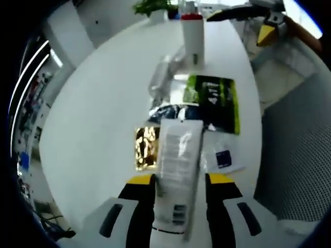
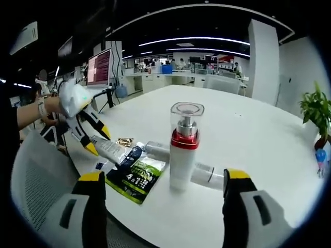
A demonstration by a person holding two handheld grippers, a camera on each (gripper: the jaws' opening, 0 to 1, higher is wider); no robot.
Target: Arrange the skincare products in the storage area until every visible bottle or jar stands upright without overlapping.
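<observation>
While your left claw grips the white tube, its long axis runs forward between the jaws. Your right claw gapes before the upright pump bottle; the green sachet reads "4 in 1".

green sachet: big white digits showing, looks like "411" in the left gripper view, more like "4 in 1" in the right gripper view
white tube: barcode and small print showing, too blurry to read
small clear packet: dark blue square label, text not readable
</observation>
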